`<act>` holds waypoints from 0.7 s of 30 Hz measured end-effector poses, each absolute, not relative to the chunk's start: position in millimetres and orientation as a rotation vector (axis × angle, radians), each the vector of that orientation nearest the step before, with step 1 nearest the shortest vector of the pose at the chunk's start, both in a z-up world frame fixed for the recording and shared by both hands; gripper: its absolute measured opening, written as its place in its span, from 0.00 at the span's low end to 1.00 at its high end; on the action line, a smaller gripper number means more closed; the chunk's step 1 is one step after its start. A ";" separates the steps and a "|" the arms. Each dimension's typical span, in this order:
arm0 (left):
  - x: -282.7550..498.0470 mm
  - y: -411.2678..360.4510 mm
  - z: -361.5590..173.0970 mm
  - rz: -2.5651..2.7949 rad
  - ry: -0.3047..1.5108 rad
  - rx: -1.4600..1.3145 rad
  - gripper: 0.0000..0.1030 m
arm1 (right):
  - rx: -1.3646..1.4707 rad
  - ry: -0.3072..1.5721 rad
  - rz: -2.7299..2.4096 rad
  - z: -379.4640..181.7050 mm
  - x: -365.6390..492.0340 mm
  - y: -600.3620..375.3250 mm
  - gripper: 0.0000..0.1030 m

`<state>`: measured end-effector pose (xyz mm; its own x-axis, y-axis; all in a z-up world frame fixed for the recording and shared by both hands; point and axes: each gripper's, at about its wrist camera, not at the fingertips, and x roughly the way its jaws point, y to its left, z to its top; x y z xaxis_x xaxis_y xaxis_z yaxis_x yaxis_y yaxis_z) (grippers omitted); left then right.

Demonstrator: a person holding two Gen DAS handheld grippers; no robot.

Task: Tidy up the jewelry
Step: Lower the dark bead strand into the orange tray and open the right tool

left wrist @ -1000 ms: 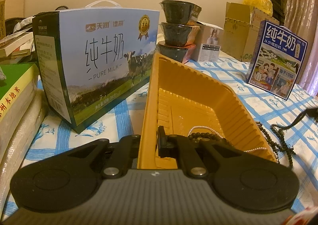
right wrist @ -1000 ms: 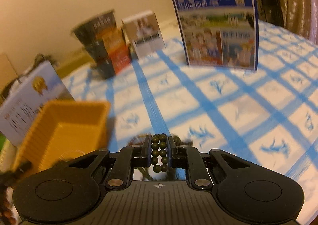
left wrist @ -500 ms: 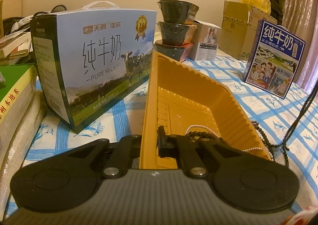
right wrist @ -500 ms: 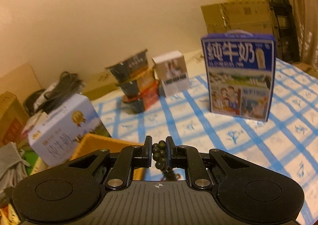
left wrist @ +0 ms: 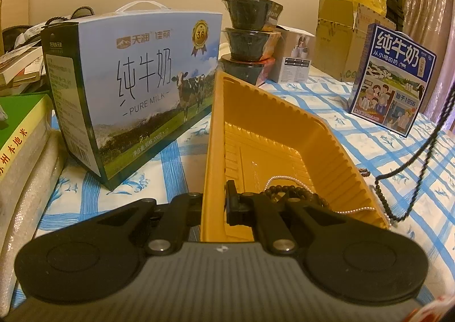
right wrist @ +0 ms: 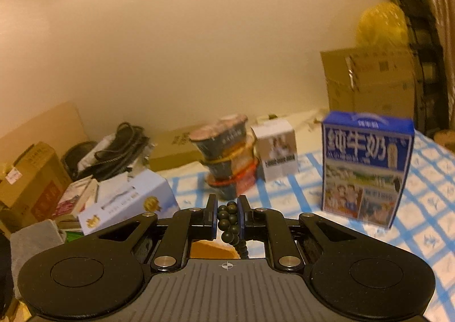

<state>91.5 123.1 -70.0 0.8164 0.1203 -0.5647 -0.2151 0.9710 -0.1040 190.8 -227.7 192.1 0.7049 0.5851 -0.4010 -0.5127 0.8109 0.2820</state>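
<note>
My left gripper [left wrist: 216, 202] is shut on the near left wall of a yellow plastic tray [left wrist: 287, 128], which is tipped up on the blue checked cloth. Inside the tray lie a thin white pearl chain [left wrist: 287, 178] and a dark bead bracelet [left wrist: 295, 192]. A long dark bead necklace [left wrist: 421, 151] hangs taut from the upper right down to the tray's right side. My right gripper [right wrist: 227, 219] is shut on that dark bead necklace [right wrist: 229, 221] and holds it high above the table; a bit of the tray [right wrist: 213, 248] shows below it.
A large pure-milk carton [left wrist: 136, 94] stands left of the tray, books [left wrist: 20, 134] at far left. Stacked black bowls [left wrist: 250, 37], a small white box [left wrist: 295, 57] and cardboard boxes [left wrist: 341, 37] stand behind. A blue milk box [left wrist: 392, 80] stands on the right.
My right gripper has risen well above the table with the bead necklace, pulling its strand up taut beside the tray. My left gripper still grips the tray wall, tipped slightly more.
</note>
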 end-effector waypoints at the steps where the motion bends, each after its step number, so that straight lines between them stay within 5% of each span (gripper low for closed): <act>1: 91.5 123.2 -70.1 0.181 0.590 -0.168 0.06 | 0.149 0.493 0.622 198.6 190.2 -226.1 0.13; 21: 92.0 123.0 -70.7 0.186 0.594 -0.174 0.06 | 0.137 0.375 0.837 275.1 178.7 -169.9 0.13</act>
